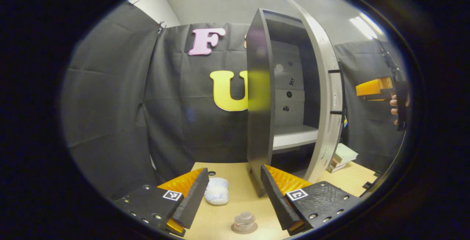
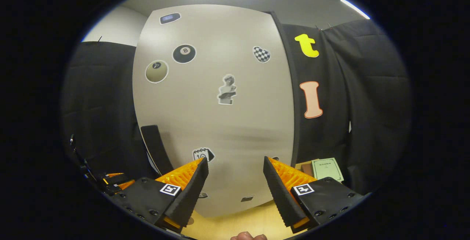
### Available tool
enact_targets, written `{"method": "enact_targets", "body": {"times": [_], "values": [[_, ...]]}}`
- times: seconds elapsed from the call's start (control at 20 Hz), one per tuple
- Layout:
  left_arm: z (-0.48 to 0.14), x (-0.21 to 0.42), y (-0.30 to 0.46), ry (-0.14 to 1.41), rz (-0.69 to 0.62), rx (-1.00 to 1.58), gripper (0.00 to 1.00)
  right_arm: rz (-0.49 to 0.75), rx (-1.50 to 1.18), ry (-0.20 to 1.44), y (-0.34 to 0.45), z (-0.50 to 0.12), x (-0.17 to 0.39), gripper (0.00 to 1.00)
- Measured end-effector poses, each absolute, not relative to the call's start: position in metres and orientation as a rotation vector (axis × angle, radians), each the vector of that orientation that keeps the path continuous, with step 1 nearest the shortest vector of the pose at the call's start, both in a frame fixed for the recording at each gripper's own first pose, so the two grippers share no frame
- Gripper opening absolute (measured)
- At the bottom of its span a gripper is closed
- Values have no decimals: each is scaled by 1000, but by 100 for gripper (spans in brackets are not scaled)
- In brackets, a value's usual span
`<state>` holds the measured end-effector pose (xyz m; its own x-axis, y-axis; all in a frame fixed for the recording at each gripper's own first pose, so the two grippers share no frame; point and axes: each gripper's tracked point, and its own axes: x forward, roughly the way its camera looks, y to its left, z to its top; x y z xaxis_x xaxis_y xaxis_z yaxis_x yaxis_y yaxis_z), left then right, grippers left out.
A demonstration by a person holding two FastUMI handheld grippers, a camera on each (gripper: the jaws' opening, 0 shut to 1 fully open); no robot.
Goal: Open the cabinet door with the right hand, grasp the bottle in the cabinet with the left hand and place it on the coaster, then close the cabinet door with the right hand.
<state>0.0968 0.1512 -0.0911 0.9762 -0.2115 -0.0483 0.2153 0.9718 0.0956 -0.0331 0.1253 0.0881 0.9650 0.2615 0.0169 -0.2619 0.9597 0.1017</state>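
A: Status. Bottle [image 1: 243,221] is upright on the coaster [image 1: 244,228], on the table [image 1: 235,181], low centre in the left gripper view. Left gripper [image 1: 232,192] hangs above and behind it, fingers spread wide, nothing between them. Place step looks done.

B: Door?

A: Door [image 1: 323,85] stands wide open, seen edge-on to the right of the cabinet [image 1: 260,96]. Shelf [image 1: 293,136] inside looks bare. So closing is what's left.

B: Right side?

A: Right gripper [image 2: 233,186] faces the door's stickered outer face [image 2: 216,122], close up. Jaws spread wide, holding nothing, apart from the panel. Handle [image 1: 336,91] sits on the door's edge in the left gripper view; from the right gripper view I can't tell which dark shape it is.

B: Risks?

A: My read:
1. Push lands near the hinge side, so little leverage; cabinet could slide on the table rather than the door swinging.
2. Open fingers catch the door edge or the handle and snag mid-swing.
3. Hard shove slams it; the jolt could tip the bottle, which looks small and light.
4. Left gripper is near the cabinet front. If it's in the swing path, the door hits it.

B: Books [image 1: 341,157]?

A: Stacked right of the cabinet, behind the open door. Closing moves the door away from them. White wad [image 1: 216,191] left of the bottle, apart, no issue.
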Motion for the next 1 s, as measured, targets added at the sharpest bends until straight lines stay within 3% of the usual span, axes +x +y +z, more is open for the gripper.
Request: {"method": "enact_targets", "body": {"times": [0.4, 0.45, 0.5, 0.75, 1.0], "values": [[-44, 79, 112, -7, -140, 96, 85, 209, 60, 10, 22, 60, -34, 96], [-39, 76, 110, -17, -125, 95, 89, 211, 49, 12, 13, 56, -34, 97], [-34, 72, 104, -22, -113, 78, 85, 217, 41, 12, 4, 52, -34, 98], [7, 48, 61, -74, -134, -49, 86, 288, 15, -8, -22, 49, -40, 98], [24, 27, 28, -106, -146, -3, 86, 344, 54, -60, -41, 65, -38, 98]]}}
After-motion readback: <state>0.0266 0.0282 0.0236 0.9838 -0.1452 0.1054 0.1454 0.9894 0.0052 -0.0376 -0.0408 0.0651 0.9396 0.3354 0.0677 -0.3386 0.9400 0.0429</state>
